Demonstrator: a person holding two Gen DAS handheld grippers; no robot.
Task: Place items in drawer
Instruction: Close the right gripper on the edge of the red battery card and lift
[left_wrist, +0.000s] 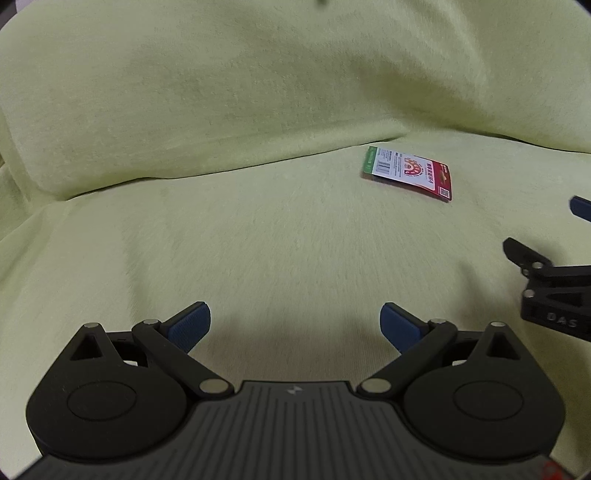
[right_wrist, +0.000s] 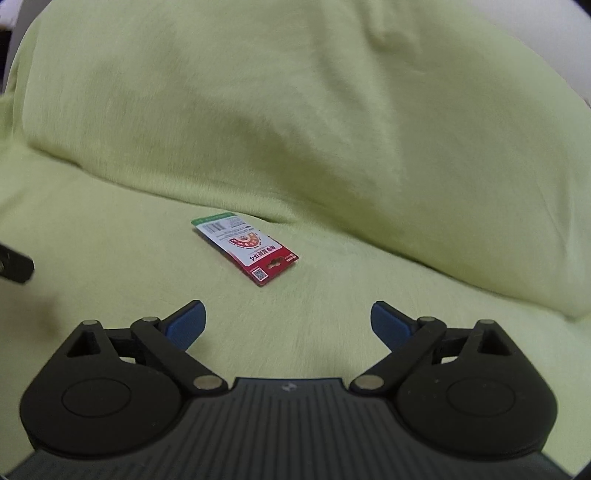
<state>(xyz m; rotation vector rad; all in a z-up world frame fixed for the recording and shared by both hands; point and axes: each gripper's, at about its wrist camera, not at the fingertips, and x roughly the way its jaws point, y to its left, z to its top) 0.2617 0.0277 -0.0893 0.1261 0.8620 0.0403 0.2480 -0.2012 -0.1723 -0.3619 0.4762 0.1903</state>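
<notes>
Nothing's in a drawer yet as far as you can see: both your left gripper (left_wrist: 295, 325) and right gripper (right_wrist: 288, 323) hang wide open and empty, the packet (right_wrist: 245, 251) lies flat on the green cover (right_wrist: 332, 147), no drawer in view.

my left gripper (left_wrist: 295, 326) hangs over the pale green cloth (left_wrist: 258, 240) with its blue pads spread wide and nothing between them. a small red and white packet (left_wrist: 408, 172) lies flat ahead to the right, near the cloth's fold. my right gripper (left_wrist: 554, 236) pokes in at the right edge, apart from the packet.
</notes>
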